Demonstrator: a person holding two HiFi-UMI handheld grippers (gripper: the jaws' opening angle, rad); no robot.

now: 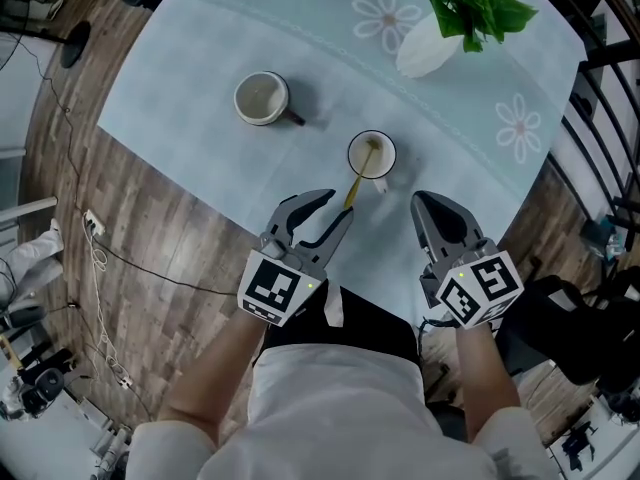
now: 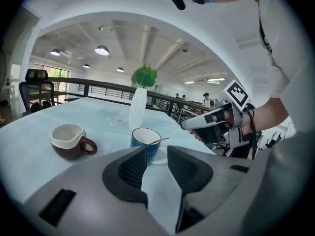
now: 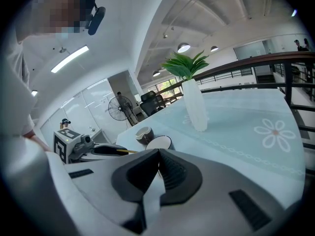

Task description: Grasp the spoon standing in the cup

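A blue cup with a white inside stands on the pale blue tablecloth. A gold spoon stands in it, its handle leaning toward me. My left gripper is open just short of the cup, its fingertips beside the end of the handle and nothing pressed between the pads. In the left gripper view the cup and the spoon show just beyond the parted jaws of the left gripper. My right gripper hovers to the right of the cup. In its own view the right gripper is shut and empty.
A brown-and-white mug sits left of and beyond the cup. A white vase with green leaves stands at the far right. The table's near edge runs just under my grippers. A black railing borders the right side, and cables lie on the wood floor.
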